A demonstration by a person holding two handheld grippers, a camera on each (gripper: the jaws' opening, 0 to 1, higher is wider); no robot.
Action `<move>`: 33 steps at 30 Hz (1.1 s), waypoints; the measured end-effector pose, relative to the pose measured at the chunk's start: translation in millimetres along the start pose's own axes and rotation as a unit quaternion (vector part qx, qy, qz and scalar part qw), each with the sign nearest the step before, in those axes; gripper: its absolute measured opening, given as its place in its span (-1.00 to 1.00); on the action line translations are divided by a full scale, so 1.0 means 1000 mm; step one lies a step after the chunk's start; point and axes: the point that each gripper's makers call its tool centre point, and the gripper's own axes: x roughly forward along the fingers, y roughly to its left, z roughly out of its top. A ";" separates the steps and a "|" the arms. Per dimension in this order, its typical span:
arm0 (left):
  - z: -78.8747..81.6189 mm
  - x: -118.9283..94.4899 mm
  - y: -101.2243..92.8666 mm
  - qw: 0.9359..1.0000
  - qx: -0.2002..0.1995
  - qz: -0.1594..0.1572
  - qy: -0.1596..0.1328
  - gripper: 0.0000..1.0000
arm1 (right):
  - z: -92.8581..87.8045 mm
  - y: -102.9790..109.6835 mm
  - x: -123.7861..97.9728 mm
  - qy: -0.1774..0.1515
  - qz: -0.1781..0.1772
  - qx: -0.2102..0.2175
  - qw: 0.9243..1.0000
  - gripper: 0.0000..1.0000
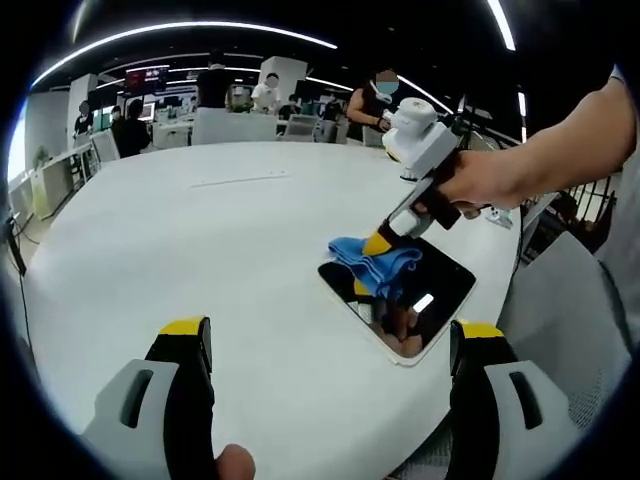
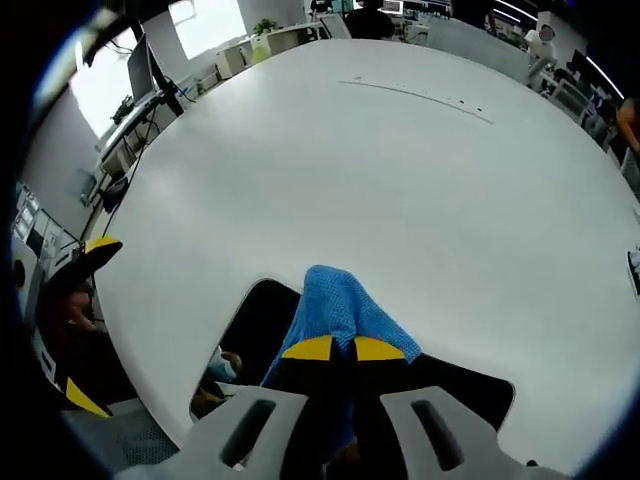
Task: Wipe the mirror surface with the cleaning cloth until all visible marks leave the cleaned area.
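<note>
One claw, the right gripper (image 2: 345, 350), is clamped on the blue cloth (image 2: 335, 305) at the mirror's (image 1: 440, 290) ten-o'clock end; unwiped glass runs toward four o'clock. Left gripper (image 1: 330, 350) hangs apart, nearer the table edge (image 1: 250, 420).

We are in a large open-plan office. Long curved ceiling light strips (image 1: 180, 30) run overhead, and beyond our broad white table (image 1: 200, 230) we see rows of desks (image 1: 235, 125) with people (image 1: 265, 92) standing among them. A monitor (image 2: 140, 70) sits on a desk near bright windows (image 2: 205, 22).
</note>
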 end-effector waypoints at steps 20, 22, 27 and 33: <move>0.008 0.001 -0.010 1.000 0.016 -0.005 -0.006 0.98 | -0.042 0.027 -0.017 0.001 0.014 0.006 1.000 -1.00; 0.009 0.001 -0.011 1.000 0.018 -0.006 -0.007 0.98 | -0.046 0.029 -0.019 0.001 0.016 0.007 1.000 -1.00; 0.011 -0.003 -0.013 1.000 0.023 -0.008 -0.007 0.98 | -0.055 0.036 -0.023 0.003 0.018 0.004 1.000 -1.00; 0.012 -0.005 -0.016 0.999 0.032 -0.012 -0.005 0.98 | -0.064 0.041 -0.028 0.004 0.020 -0.004 1.000 -1.00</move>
